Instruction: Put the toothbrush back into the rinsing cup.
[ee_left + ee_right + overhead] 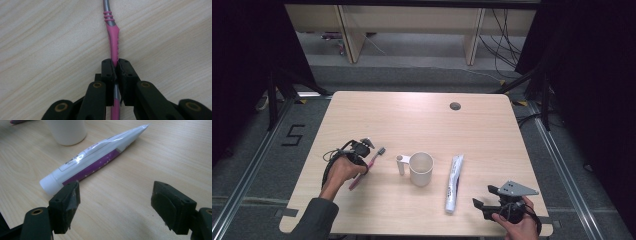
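A pink and grey toothbrush (371, 163) lies on the wooden table (422, 120) at the left, head pointing up and to the right. My left gripper (362, 156) is shut on the toothbrush (113, 42) at its pink handle, jaws pressed against both sides. A white cup (421, 169) with a side handle stands at the middle. To its right lies a white and purple toothpaste tube (454, 182), cap toward me. My right gripper (481, 206) hovers open just right of the tube's cap end (50, 184), with nothing between its fingers (65, 202).
A small round cable hole (455, 106) sits near the table's far edge. The white cup's base (67, 131) stands beyond the tube in the right gripper view. Dark floor, wooden furniture legs and cables lie beyond the table.
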